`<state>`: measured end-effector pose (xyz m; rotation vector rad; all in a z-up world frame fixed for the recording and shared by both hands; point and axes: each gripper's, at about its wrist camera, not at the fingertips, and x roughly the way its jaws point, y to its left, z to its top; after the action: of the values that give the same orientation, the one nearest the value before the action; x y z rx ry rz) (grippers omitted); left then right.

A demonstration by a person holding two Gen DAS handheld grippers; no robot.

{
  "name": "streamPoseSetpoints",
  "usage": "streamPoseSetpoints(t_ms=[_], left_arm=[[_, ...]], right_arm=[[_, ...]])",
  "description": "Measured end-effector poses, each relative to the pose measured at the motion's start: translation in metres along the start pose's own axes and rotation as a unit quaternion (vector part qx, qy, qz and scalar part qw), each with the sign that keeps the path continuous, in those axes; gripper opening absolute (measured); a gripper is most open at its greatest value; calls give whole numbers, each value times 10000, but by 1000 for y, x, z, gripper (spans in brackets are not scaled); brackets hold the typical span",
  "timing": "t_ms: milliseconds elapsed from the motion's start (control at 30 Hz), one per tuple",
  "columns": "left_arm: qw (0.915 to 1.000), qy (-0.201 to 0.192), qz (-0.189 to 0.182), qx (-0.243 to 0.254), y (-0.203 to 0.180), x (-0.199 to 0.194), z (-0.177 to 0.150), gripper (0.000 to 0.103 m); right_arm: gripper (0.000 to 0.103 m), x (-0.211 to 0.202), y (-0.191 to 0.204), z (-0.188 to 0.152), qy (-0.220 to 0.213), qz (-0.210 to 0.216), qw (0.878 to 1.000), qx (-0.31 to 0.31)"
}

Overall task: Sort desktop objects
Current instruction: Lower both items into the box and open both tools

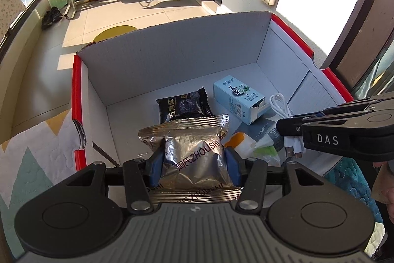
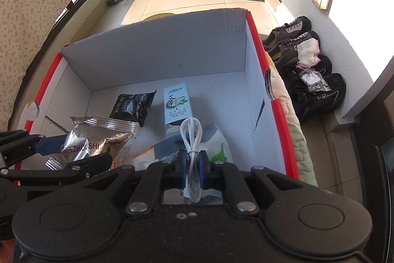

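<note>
Left wrist: silver packet between tool fingers.

Tissue pack lay partly hidden under white cable; black snack packet partly covered by silver packet.

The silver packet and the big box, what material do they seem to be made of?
The silver packet, held by the left gripper, looks like metallised foil film: shiny, creased, with crimped ends. The box looks like corrugated cardboard, matt white inside: a wavy cut edge shows along its rim.
</note>
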<state>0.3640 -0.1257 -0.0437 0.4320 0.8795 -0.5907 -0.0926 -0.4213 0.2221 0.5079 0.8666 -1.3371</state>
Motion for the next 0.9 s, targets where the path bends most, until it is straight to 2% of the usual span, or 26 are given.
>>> streamPoseSetpoints(t_ms=[67, 133, 200, 300, 500, 900], left_arm=[[10000, 0, 13, 1, 0, 1, 1, 51], [10000, -1, 0, -42, 1, 1, 2, 52], [9999, -4, 3, -101, 2, 0, 2, 55], [9997, -116, -2, -194, 3, -5, 3, 71], [9993, -257, -59, -253, 4, -21, 4, 71], [9985, -501, -78, -191, -7, -66, -1, 71]], right_arm=[[11, 1, -1, 0, -2, 8, 10000, 35], [18, 1, -2, 1, 7, -12, 10000, 73], [18, 2, -3, 3, 45, -23, 9999, 128], [23, -1, -6, 5, 30, 28, 9997, 232], [34, -14, -4, 8, -21, 110, 9995, 296], [36, -56, 11, 6, -209, 216, 9994, 172]])
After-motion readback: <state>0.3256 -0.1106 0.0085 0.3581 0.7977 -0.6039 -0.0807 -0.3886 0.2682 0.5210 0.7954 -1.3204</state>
